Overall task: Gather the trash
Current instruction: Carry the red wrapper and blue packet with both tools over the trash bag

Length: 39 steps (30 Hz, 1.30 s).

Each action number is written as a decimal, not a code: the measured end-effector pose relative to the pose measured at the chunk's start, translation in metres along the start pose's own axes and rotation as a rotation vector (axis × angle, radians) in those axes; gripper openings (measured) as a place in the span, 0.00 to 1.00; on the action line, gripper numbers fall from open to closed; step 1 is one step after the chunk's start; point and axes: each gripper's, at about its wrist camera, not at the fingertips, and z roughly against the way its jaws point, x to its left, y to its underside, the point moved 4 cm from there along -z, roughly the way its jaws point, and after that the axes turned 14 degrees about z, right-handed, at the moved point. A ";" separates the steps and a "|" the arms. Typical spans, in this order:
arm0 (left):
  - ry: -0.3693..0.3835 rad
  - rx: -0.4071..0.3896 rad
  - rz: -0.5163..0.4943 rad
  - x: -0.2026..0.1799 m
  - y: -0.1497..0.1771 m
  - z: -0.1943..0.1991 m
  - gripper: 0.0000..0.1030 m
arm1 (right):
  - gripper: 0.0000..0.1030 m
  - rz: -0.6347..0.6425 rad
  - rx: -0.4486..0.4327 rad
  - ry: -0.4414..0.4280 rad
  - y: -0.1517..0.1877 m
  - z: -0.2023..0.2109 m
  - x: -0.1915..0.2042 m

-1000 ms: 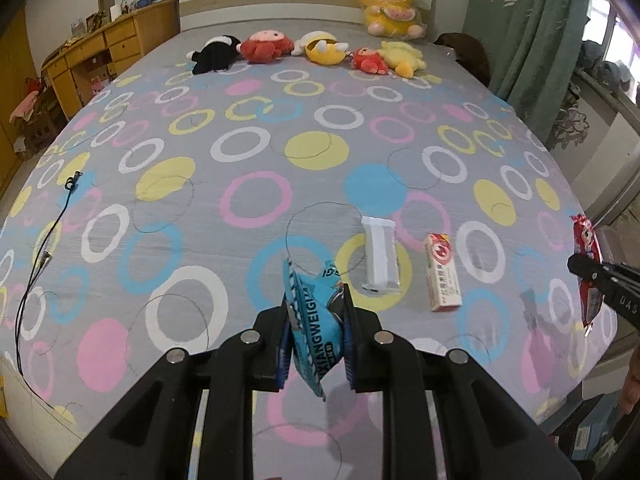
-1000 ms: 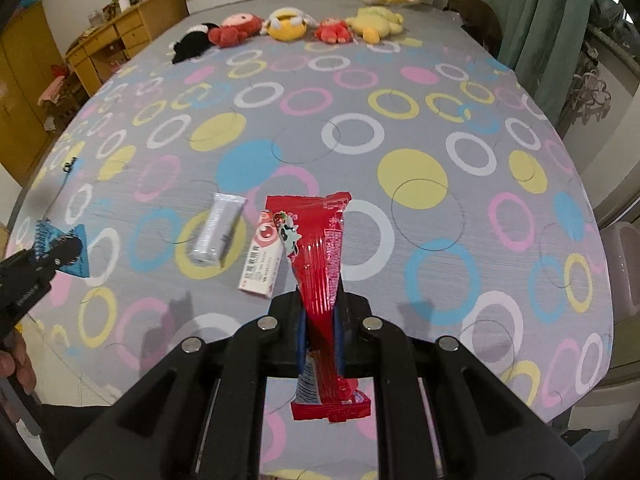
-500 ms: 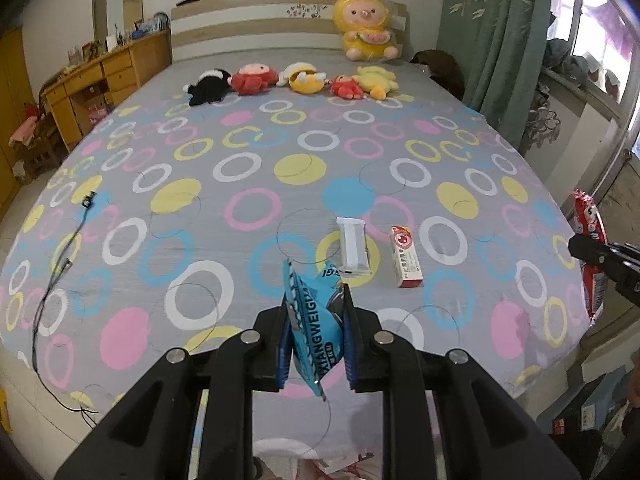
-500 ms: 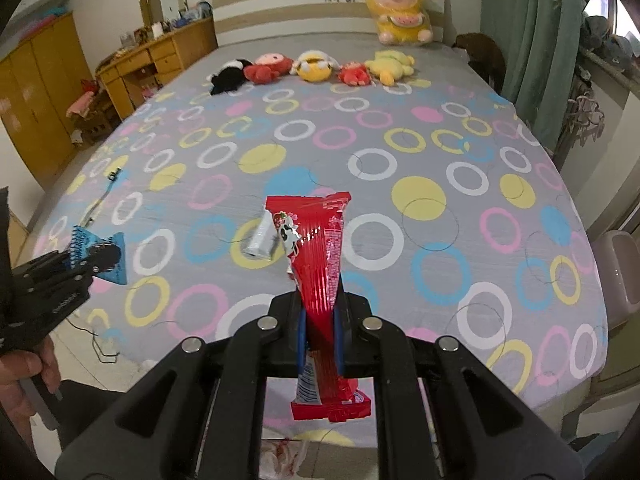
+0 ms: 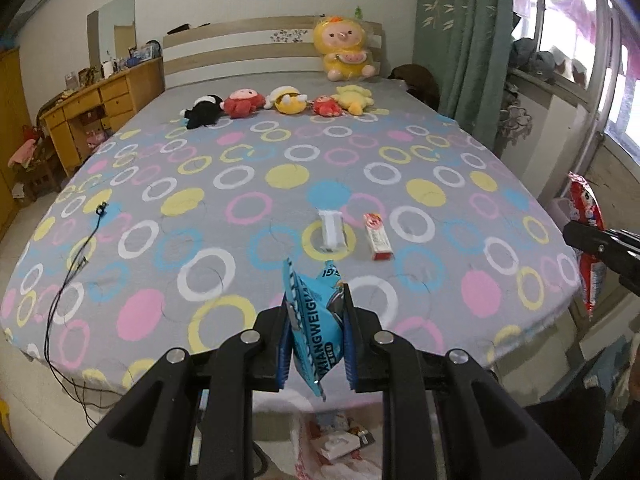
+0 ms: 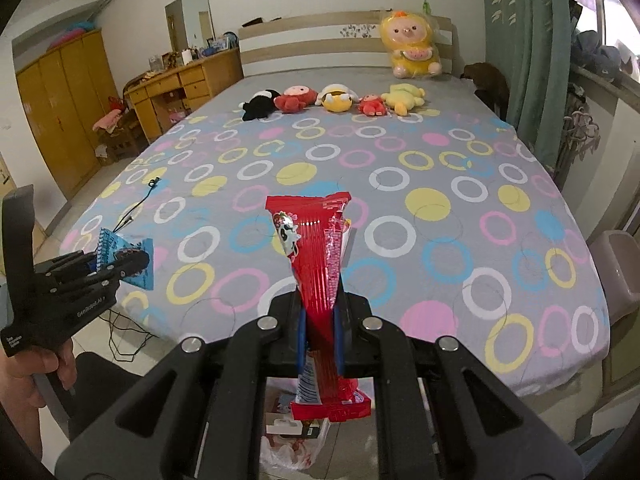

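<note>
carrying blue wrapper [image 5: 316, 332] clamped in left gripper [image 5: 316, 344], red wrapper [image 6: 320, 280] clamped in right gripper [image 6: 320, 336]; probably needing release over trash bag [image 6: 288, 448] below.

Setting: a home bedroom. Large bed [image 5: 280, 184] with ring-patterned sheet and wooden headboard [image 5: 248, 52]; plush toys [image 5: 280, 100] lined at the far end. Wooden dresser [image 5: 100, 100] far left, wardrobe [image 6: 64, 120] left, green curtain [image 5: 460, 40] and window far right.
</note>
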 end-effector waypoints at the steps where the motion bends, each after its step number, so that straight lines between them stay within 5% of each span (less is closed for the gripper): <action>1: 0.003 -0.001 -0.002 0.000 0.005 0.004 0.20 | 0.10 0.003 -0.004 0.006 0.005 0.003 0.003; 19: -0.017 0.014 0.002 0.009 0.089 0.027 0.20 | 0.10 -0.019 -0.027 -0.020 0.093 0.029 0.049; 29: -0.043 0.124 0.020 0.017 0.147 -0.014 0.20 | 0.10 0.002 0.055 -0.042 0.141 -0.006 0.076; 39: -0.077 0.307 0.050 0.034 0.218 -0.089 0.20 | 0.10 0.007 0.183 -0.104 0.197 -0.088 0.103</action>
